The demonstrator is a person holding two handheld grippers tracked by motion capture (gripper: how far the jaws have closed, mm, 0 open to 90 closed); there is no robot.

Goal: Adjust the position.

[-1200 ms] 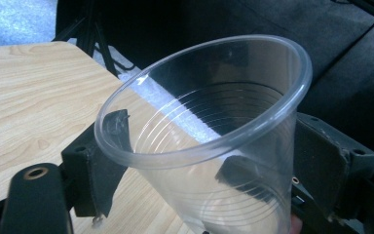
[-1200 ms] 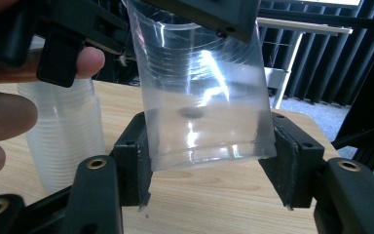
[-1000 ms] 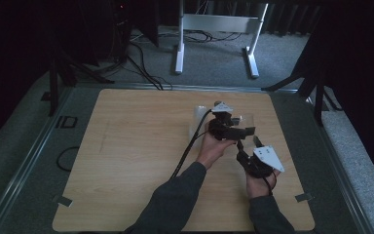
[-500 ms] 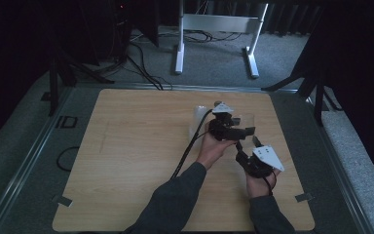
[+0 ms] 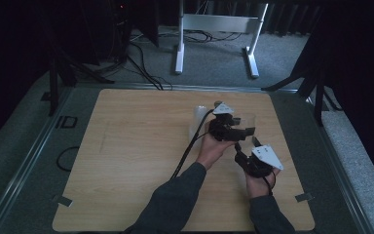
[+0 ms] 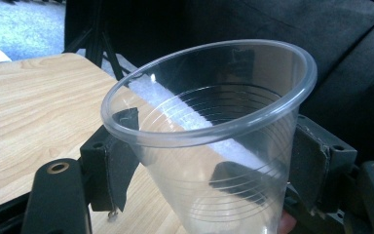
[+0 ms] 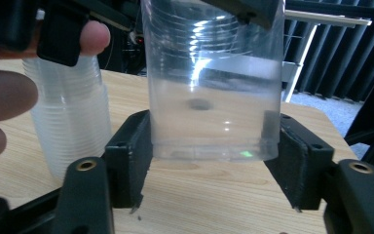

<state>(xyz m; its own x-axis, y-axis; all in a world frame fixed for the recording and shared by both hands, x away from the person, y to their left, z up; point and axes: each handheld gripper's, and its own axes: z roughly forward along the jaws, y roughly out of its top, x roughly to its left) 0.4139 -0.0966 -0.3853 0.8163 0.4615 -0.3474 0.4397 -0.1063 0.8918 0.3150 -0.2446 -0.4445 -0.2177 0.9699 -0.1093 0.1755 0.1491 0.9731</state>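
Observation:
A clear plastic cup (image 6: 209, 112) stands upright between the jaws of my left gripper (image 6: 214, 146), which is shut on its sides below the rim. In the right gripper view the same cup (image 7: 214, 87) hangs just above the table. My right gripper (image 7: 214, 156) has its pads against both sides of the cup's base. In the high view the left gripper (image 5: 233, 130) is at the table's right middle, and the right gripper (image 5: 243, 152) sits just below it, pointing up at it. A stack of nested clear cups (image 7: 70, 122) stands on the table beside the held cup.
The wooden table (image 5: 136, 146) is bare to the left of the cup stack (image 5: 198, 119). A hand (image 7: 5, 102) on the left gripper is close to the stack. A white stand (image 5: 214, 29) and cables lie on the floor beyond the table's far edge.

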